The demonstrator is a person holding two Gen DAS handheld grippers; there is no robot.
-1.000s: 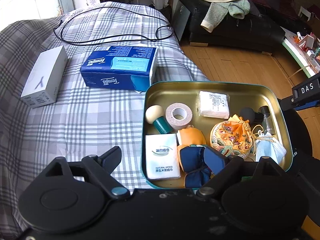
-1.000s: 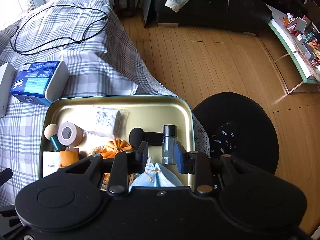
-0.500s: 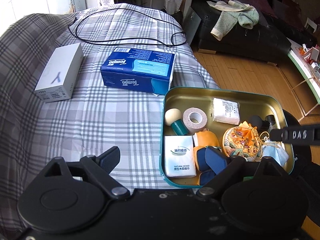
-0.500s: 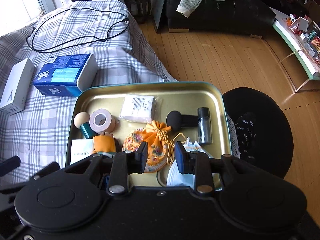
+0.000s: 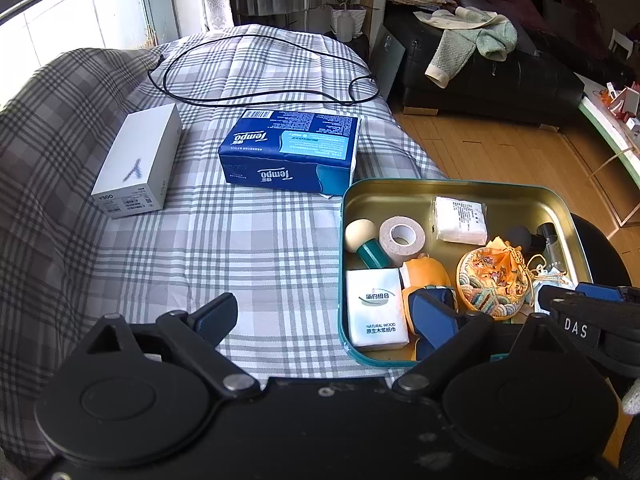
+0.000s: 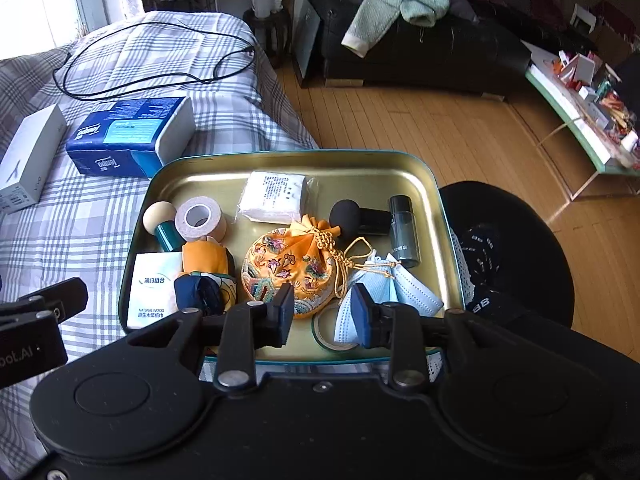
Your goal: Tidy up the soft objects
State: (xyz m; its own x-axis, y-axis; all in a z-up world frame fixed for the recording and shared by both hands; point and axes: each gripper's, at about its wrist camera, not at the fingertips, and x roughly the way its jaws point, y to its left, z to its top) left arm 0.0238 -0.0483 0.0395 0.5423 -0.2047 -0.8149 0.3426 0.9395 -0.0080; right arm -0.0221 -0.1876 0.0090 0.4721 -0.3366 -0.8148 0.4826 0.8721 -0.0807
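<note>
A teal tin tray (image 5: 448, 188) (image 6: 288, 158) sits on the plaid cloth. It holds an embroidered orange pouch (image 6: 290, 266) (image 5: 494, 282), blue face masks (image 6: 394, 286), a white tissue pack (image 6: 150, 290) (image 5: 376, 308), a gauze pack (image 6: 276, 196), a tape roll (image 6: 200, 220), an orange and navy soft toy (image 6: 204, 272) and a dark bottle (image 6: 404, 232). My left gripper (image 5: 324, 318) is wide open, empty, above the tray's near left edge. My right gripper (image 6: 322, 312) is open and empty above the tray's near edge, between pouch and masks.
A blue Tempo tissue pack (image 5: 292, 152) and a white box (image 5: 138, 166) lie on the cloth left of the tray. A black cable (image 5: 256, 80) loops behind. A black stool (image 6: 520, 248) stands right of the tray, over wooden floor. A dark sofa (image 6: 420, 52) is beyond.
Both grippers have pulled back and up from the tray, so more of the tray and cloth shows. The jaws have kept their openings. Nothing in the tray has moved.
</note>
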